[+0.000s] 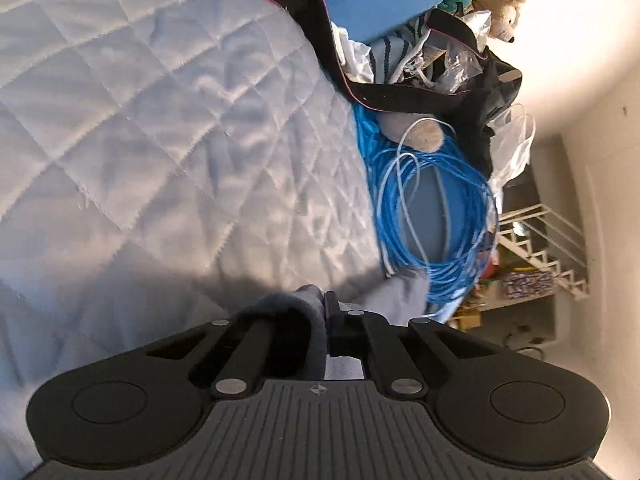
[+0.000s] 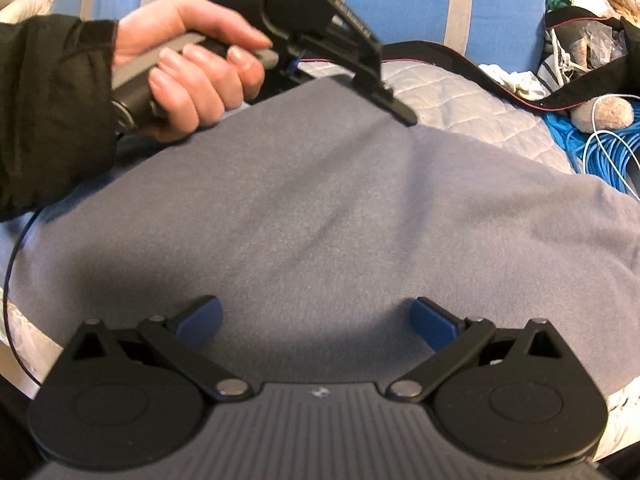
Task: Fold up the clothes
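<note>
Now the left hand-held gripper (image 2: pixel 400 110) is pinching the far edge of the grey-blue fleece garment (image 2: pixel 320 208), its jaws pressed together on a fold of the cloth. That garment is lying spread flat on the white quilted bed cover (image 1: pixel 160 120). Nearer than the garment's middle, the right hand-held gripper (image 2: pixel 316 320) is hovering with blue pads (image 2: pixel 434 322) spread wide. Right of the garment, a coiled blue cable (image 1: pixel 436 216) is lying.

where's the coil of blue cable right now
In the left wrist view the blue cable lies coiled right of the white quilt, just below the black strap.
</note>
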A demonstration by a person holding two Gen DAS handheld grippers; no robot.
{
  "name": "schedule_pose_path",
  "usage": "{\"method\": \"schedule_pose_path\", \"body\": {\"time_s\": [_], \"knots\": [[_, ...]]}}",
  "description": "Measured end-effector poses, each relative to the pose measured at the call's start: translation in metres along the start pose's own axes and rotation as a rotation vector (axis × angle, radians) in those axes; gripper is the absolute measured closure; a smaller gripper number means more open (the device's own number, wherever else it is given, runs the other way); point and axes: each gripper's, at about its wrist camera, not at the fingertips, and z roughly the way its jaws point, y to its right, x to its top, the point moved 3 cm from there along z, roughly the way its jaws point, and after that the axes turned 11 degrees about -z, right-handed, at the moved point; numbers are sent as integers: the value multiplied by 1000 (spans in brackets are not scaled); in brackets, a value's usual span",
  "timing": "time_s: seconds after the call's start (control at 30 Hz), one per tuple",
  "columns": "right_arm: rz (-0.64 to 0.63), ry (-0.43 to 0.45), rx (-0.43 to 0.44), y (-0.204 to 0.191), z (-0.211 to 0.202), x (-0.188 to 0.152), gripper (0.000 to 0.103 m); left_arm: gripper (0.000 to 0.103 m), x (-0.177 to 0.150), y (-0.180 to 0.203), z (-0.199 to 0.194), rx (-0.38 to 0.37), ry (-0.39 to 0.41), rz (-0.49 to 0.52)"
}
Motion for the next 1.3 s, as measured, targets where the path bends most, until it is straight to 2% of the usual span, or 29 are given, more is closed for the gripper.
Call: {"method": "schedule_pose_path", "body": {"time_s": [0.1,0.23,0.37,0.43,0.47,0.5,0.57,0.63,0.7,0.87,0.93,1.03,1.1,1.2,1.3], "knots": [[2,1,-3,-1,-1,-1,0,99,1,1,5,39,13,18],[8,-2,-9,-2,-4,-3,0,99,3,-2,-1,32,0,1],[-3,2,-10,-2,-4,-2,0,98,6,0,-3,26,-69,-22],[-17,8,-12,-3,-4,-2,0,83,7,4,-6,26,-100,-18],[-26,12,-13,-3,-5,-2,0,68,7,8,-11,28,-107,-5],[-31,16,-13,-4,-5,-2,0,63,7,11,-17,32,-101,6],[-45,26,-13,-4,-5,-3,0,60,6,18,-32,43,-77,29],[-55,31,-14,-5,-6,-3,0,53,3,24,-52,89,-12,68],[-62,34,-15,-6,-6,-3,0,41,-3,30,-76,151,56,104],[-77,44,-18,-5,-8,-2,0,41,-37,42,-139,328,167,256],[-89,59,-34,-6,-11,-2,0,41,-57,44,-176,405,263,306],[-130,95,-75,-13,-18,-4,0,41,-93,49,-237,493,440,403],[-158,119,-89,-16,-21,-2,0,40,-117,47,-274,538,529,439],[-165,154,-100,-19,-26,4,0,40,-148,29,-326,622,597,390],[-135,188,-96,-19,-32,11,0,40,-173,8,-366,664,637,311]]}}
